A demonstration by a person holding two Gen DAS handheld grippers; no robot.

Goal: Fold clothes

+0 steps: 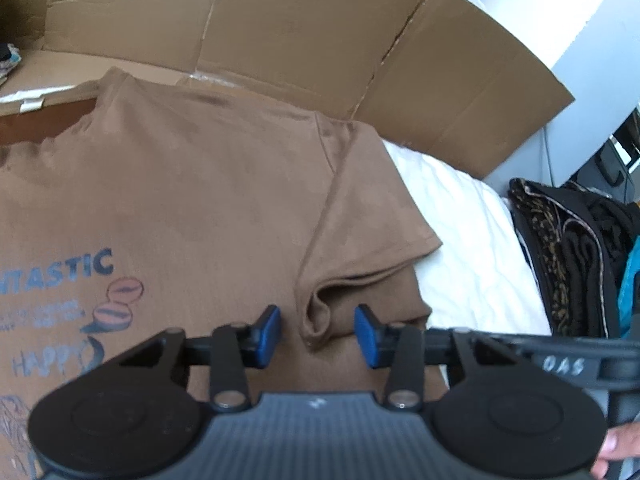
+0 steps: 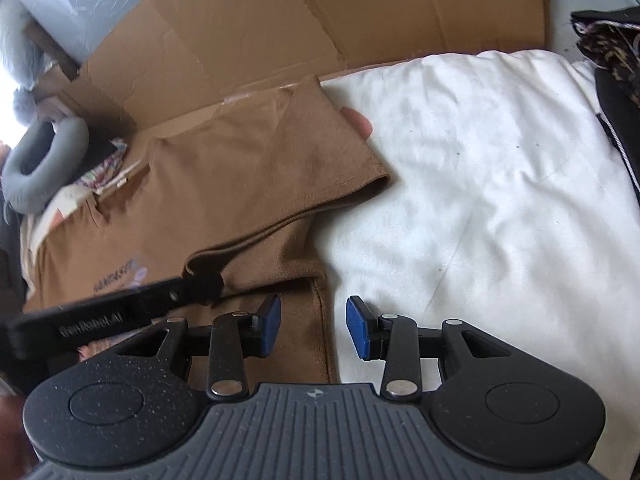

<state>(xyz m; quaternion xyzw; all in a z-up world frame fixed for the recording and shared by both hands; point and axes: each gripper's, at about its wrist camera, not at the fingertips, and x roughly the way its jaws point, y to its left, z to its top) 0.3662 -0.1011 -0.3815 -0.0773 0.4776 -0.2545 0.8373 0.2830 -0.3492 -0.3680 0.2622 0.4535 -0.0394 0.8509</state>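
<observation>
brown t-shirt (image 1: 192,184) lies flat on cardboard (image 1: 280,20), sleeve reaching onto the white bedding (image 2: 480,160); left gripper (image 1: 317,334) fingers spread around an armpit bunch, maybe touching; right gripper (image 2: 313,326) wide open, empty, over the shirt's side edge

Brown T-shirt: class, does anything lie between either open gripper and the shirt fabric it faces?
Nothing visible does. The left gripper is open around a raised fold of the brown T-shirt below the sleeve. The right gripper is open over the shirt's side edge, beside the white bedding.
</observation>
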